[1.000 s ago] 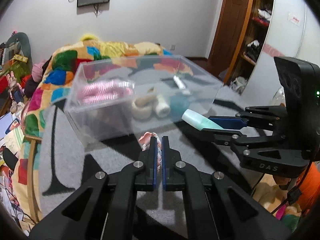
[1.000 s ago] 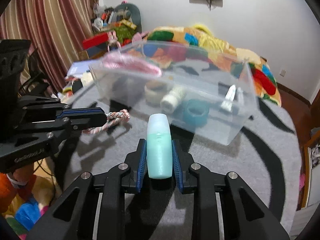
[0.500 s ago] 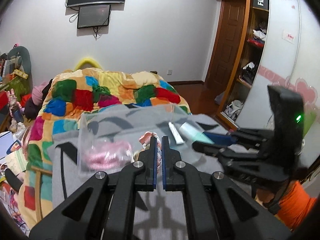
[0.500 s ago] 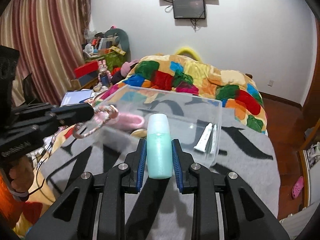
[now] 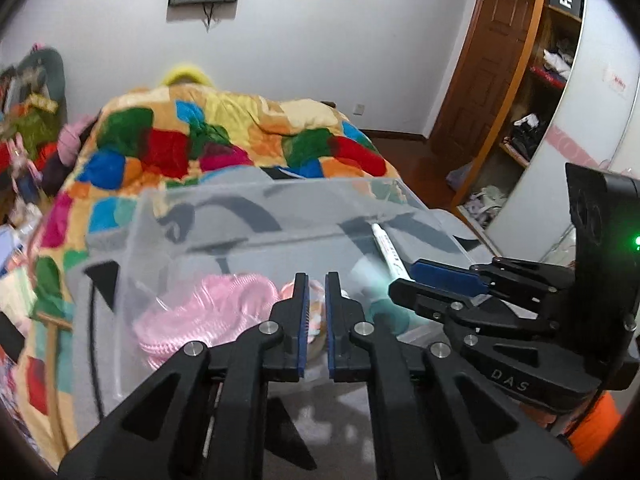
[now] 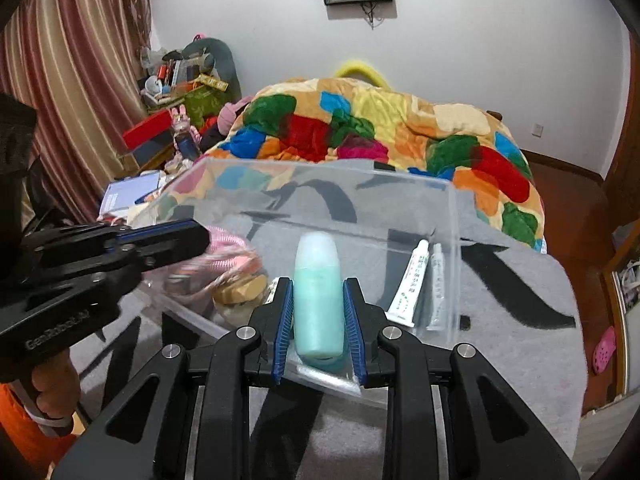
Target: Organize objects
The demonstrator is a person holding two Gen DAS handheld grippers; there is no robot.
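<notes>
A clear plastic bin [image 5: 256, 216] [image 6: 452, 216] stands on a grey blanket. My right gripper [image 6: 319, 280] is shut on a teal bottle [image 6: 318, 300] and holds it over the bin's near edge. My left gripper [image 5: 316, 280] has its jaws slightly apart over the bin, with a braided pink-white rope [image 5: 316, 316] [image 6: 236, 264] between and below them; I cannot tell if it is still gripped. A pink coiled item [image 5: 208, 312] and two white tubes [image 6: 412, 280] lie in the bin. The right gripper also shows in the left wrist view [image 5: 404, 280].
A colourful patchwork quilt [image 6: 360, 128] covers the bed behind the bin. A cluttered corner with striped curtains [image 6: 80, 80] is at the left. A wooden door and shelves [image 5: 520, 80] stand at the right. Tape rolls [image 6: 236, 292] lie in the bin.
Both grippers have come down over the bin. The left jaws have parted a little around the rope, which now hangs lower in the bin. The right still holds the teal bottle.
</notes>
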